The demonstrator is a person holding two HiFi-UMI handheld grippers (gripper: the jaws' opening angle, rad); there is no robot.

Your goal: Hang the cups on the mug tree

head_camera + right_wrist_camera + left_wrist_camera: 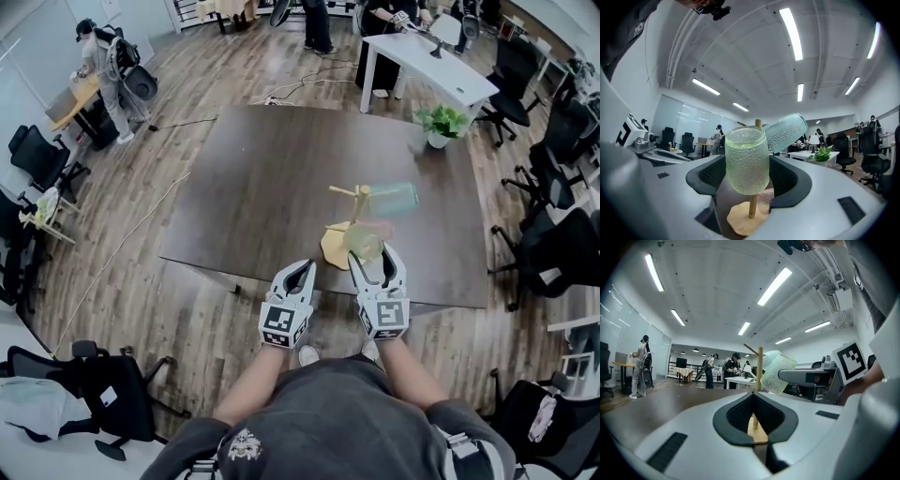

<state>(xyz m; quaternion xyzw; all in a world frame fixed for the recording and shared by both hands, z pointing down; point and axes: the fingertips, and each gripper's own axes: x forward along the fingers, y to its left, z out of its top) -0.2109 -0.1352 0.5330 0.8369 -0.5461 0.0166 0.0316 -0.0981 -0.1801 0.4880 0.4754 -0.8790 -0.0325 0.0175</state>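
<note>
The wooden mug tree (361, 208) stands on its tan base (334, 247) near the front of the dark table (253, 187). A teal dimpled cup (392, 199) hangs tilted from an upper peg; the right gripper view shows this teal cup (785, 132) too. A pink cup (381, 230) sits low by the post. My right gripper (374, 255) is shut on a pale green dimpled cup (746, 159), held upright right in front of the post (752, 206). My left gripper (300, 272) is shut and holds nothing, just left of the base (757, 432).
A potted plant (441, 124) stands at the table's far right corner. A white desk (427, 61) and several people are beyond it. Office chairs (562, 248) line the right side and the left. The table's front edge (216, 272) runs just under both grippers.
</note>
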